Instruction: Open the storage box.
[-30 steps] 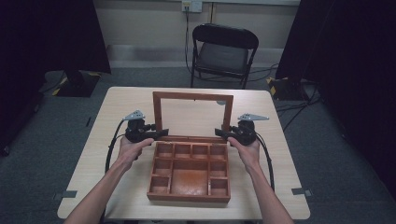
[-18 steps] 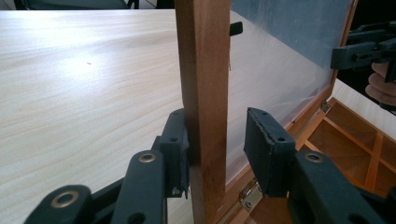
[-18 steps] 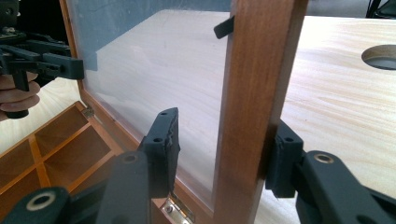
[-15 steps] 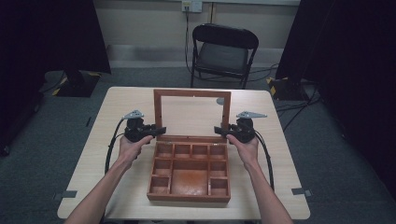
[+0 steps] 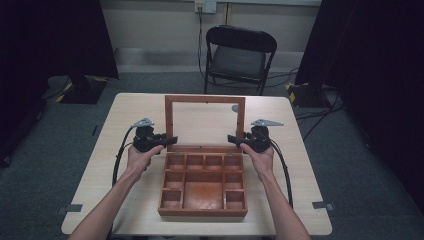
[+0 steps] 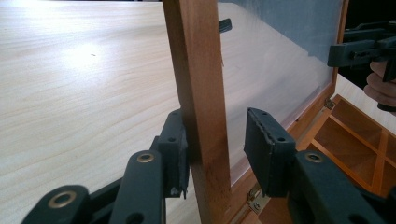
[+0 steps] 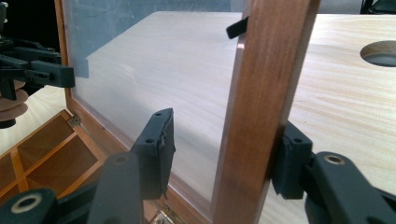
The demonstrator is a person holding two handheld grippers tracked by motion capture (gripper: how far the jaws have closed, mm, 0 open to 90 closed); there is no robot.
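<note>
High view: a wooden box [image 5: 202, 185] with open compartments sits mid-bench [image 5: 100, 165], near the person's edge. Its lid [image 5: 205, 122], a wood frame around a clear pane, stands raised at the box's far side. The left tool [image 5: 167, 141] is at the lid's left edge low down, the right tool [image 5: 235, 139] at its right edge, each held in a hand and with a cable looping down to the bench. A folding chair [image 5: 239, 57] stands beyond the bench.

Left gripper view: the left tool [image 6: 219, 149] straddles the lid's wooden side rail [image 6: 201, 93]. One pad [image 6: 175, 156] touches the rail's outer face; the other stands off from the pane side, so the tool is apart, not clamped. A brass hinge [image 6: 254, 198] shows below. The right tool [image 6: 362, 49] is at the far rail.

Right gripper view: the right tool [image 7: 224, 149] straddles the other rail [image 7: 264, 107]. The outer pad [image 7: 289, 158] meets the wood; the inner one stands clear, so this tool is also apart. A round hole [image 7: 380, 52] is in the bench beyond.
</note>
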